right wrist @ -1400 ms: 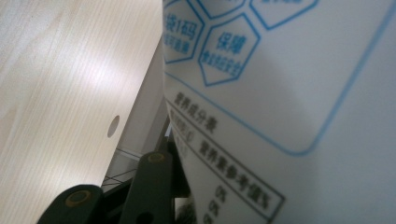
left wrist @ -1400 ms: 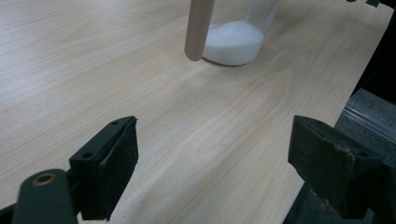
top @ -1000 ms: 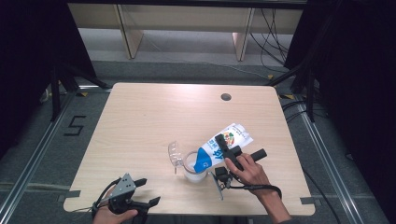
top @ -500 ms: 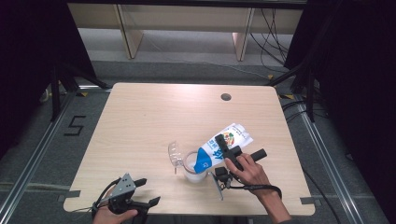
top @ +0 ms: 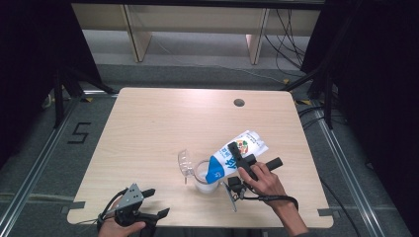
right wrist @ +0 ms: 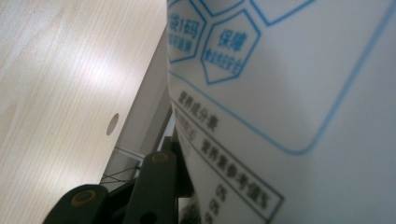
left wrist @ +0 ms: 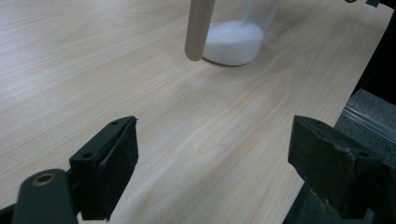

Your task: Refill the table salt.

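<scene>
My right gripper clamps the blue-and-white printed carton, tipped over the clear glass of white liquid at five o'clock on the table. Tipping steeper risks overflow. My left gripper idles, jaws apart.

Setting: a lab or recording studio bay, not a home. Light wood tabletop with a round cable hole near its far right corner stands alone on a grey floor. Black curtains close both sides. Metal rails run along the floor by the left and right edges; a "5" marking sits left. Loose cables trail beyond the far edge, by plain wooden shelving.
</scene>
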The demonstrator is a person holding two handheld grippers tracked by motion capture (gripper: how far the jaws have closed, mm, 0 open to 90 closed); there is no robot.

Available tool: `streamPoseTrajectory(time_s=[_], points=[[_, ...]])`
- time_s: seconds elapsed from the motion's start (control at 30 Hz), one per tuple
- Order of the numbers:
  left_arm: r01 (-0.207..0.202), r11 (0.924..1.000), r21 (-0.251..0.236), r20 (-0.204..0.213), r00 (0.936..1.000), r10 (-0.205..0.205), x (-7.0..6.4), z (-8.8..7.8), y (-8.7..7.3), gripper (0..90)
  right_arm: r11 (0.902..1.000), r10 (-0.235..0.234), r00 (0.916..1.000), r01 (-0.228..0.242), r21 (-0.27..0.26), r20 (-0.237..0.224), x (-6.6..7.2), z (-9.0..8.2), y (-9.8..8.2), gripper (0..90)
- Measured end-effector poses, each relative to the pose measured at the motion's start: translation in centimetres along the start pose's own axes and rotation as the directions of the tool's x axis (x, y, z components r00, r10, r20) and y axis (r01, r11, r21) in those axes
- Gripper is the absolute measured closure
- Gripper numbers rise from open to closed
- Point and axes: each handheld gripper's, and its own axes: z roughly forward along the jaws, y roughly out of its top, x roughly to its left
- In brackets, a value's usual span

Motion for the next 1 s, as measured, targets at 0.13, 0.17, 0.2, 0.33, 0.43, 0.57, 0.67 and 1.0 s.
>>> streamPoseTrajectory(time_s=[0.13, 0.17, 0.2, 0.33, 0.43, 0.57, 0.67, 1.0], points=[[0.000, 1.0000, 0.000, 0.000, 1.0000, 0.000, -0.01, 0.00, 0.00, 15.6, 1.0000, -0.005, 1.0000, 0.005, -0.005, -0.002, -0.05, 0.01, -0.02, 70.2], [0.001, 1.0000, -0.001, 0.003, 1.0000, -0.001, 0.00, 0.02, 0.00, 15.6, 1.0000, -0.005, 1.0000, 0.005, -0.005, -0.002, -0.05, 0.01, -0.01, 70.2], [0.002, 1.0000, -0.001, 0.001, 1.0000, -0.002, -0.01, 0.01, 0.00, 15.6, 1.0000, -0.006, 1.0000, 0.006, -0.005, -0.001, -0.06, 0.00, -0.01, 70.2], [0.001, 1.0000, 0.000, 0.001, 1.0000, -0.001, 0.00, 0.00, 0.00, 15.7, 0.9988, 0.044, 0.9990, -0.044, 0.020, 0.008, 0.18, -0.17, 0.02, 70.6], [0.000, 1.0000, -0.002, 0.004, 1.0000, 0.000, 0.00, 0.01, 0.00, 15.7, 0.9996, 0.026, 0.9997, -0.026, 0.014, 0.003, 0.13, -0.14, -0.06, 70.7], [0.001, 1.0000, 0.000, 0.000, 1.0000, -0.001, -0.01, 0.00, 0.00, 15.7, 0.9996, 0.023, 0.9997, -0.023, 0.015, 0.001, 0.15, -0.15, -0.02, 70.9], [0.000, 1.0000, -0.003, 0.005, 1.0000, 0.000, 0.01, 0.01, -0.01, 15.6, 0.9999, -0.014, 0.9999, 0.014, 0.000, 0.002, -0.10, -0.05, -0.04, 71.0], [0.004, 1.0000, -0.007, 0.005, 1.0000, -0.004, -0.02, 0.04, -0.01, 15.7, 0.9999, -0.006, 1.0000, 0.006, 0.009, 0.007, -0.01, -0.10, -0.01, 71.6]])
